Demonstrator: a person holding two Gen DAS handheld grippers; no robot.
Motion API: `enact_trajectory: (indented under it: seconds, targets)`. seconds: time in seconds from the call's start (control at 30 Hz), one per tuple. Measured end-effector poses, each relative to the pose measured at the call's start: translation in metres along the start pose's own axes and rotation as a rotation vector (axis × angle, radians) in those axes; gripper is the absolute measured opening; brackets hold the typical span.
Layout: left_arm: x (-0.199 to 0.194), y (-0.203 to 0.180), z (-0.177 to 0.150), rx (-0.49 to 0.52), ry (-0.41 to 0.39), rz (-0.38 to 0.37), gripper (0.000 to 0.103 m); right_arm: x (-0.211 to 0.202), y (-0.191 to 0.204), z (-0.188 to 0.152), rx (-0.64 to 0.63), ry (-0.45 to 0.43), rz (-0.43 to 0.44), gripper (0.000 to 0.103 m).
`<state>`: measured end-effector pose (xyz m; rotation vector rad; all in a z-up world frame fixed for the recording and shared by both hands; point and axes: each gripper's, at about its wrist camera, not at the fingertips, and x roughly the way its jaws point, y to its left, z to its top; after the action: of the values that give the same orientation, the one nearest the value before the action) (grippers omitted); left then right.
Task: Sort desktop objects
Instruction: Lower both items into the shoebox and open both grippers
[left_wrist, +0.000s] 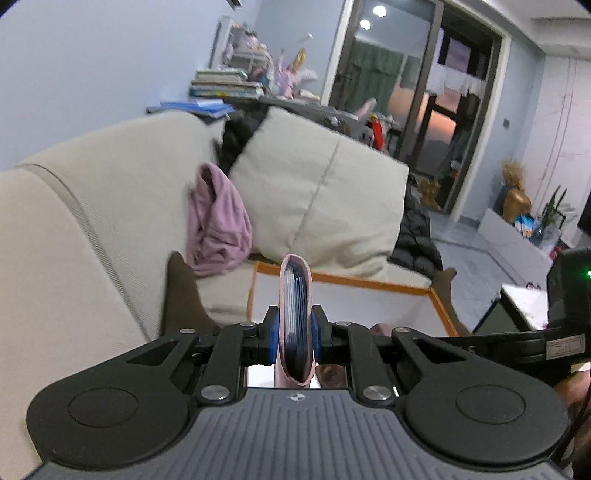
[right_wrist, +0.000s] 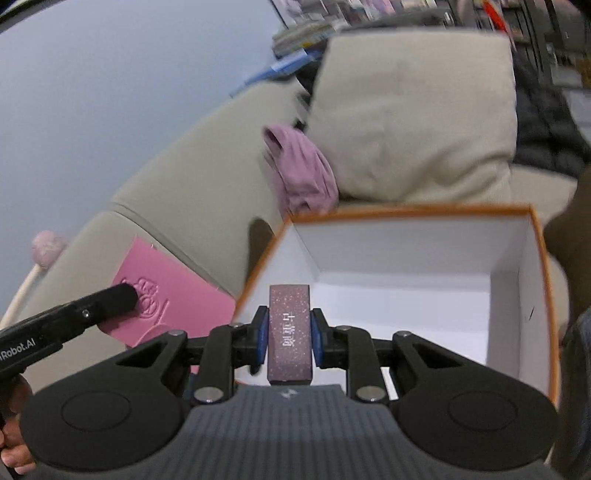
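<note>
My left gripper (left_wrist: 294, 334) is shut on a pink notebook (left_wrist: 294, 317), held edge-on with its page edges facing the camera, above the near side of a white box with an orange rim (left_wrist: 354, 282). My right gripper (right_wrist: 289, 338) is shut on a small purple speckled box with white lettering (right_wrist: 289, 332), held over the left near corner of the same white box (right_wrist: 406, 243). In the right wrist view the pink notebook's cover (right_wrist: 166, 291) shows at the left, with the left gripper's finger (right_wrist: 110, 299) on it.
A cream sofa (left_wrist: 92, 206) with a big cushion (left_wrist: 325, 192) and a pink cloth (left_wrist: 218, 225) lies behind the box. A dark jacket (left_wrist: 417, 236) sits at its right. A pink-headed stick (right_wrist: 37, 262) lies at the far left.
</note>
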<state>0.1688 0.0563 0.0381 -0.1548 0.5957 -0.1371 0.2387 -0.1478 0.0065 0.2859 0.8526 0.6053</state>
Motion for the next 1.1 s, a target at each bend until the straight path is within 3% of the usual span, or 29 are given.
enact_trajectory:
  seconds: [0.07, 0.3, 0.53, 0.73, 0.93, 1.0, 1.03, 1.1]
  targets:
    - [0.013, 0.001, -0.003, 0.010, 0.016, 0.005, 0.019, 0.008, -0.015, -0.003, 0.044, 0.023, 0.010, 0.024]
    - [0.055, -0.002, -0.026, 0.069, 0.190, 0.059, 0.019, 0.042, -0.028, -0.013, 0.079, 0.108, -0.006, 0.024]
    - [0.066, -0.012, -0.044, 0.198, 0.253, 0.126, 0.019, 0.068, -0.019, -0.023, 0.081, 0.148, -0.009, 0.024]
    - [0.074, -0.009, -0.054, 0.193, 0.301, 0.128, 0.020, 0.087, -0.015, -0.028, 0.115, 0.189, -0.009, 0.025]
    - [0.050, -0.007, -0.048, 0.194, 0.235, 0.117, 0.033, 0.094, -0.013, -0.025, 0.158, 0.194, 0.021, 0.029]
    - [0.038, -0.003, -0.046, 0.175, 0.200, 0.097, 0.044, 0.097, -0.014, -0.025, 0.187, 0.208, 0.051, 0.031]
    - [0.031, 0.000, -0.046, 0.162, 0.178, 0.104, 0.062, 0.098, -0.015, -0.025, 0.204, 0.215, 0.059, 0.033]
    - [0.020, 0.006, -0.048, 0.146, 0.134, 0.122, 0.065, 0.096, -0.018, -0.026, 0.240, 0.225, 0.081, 0.039]
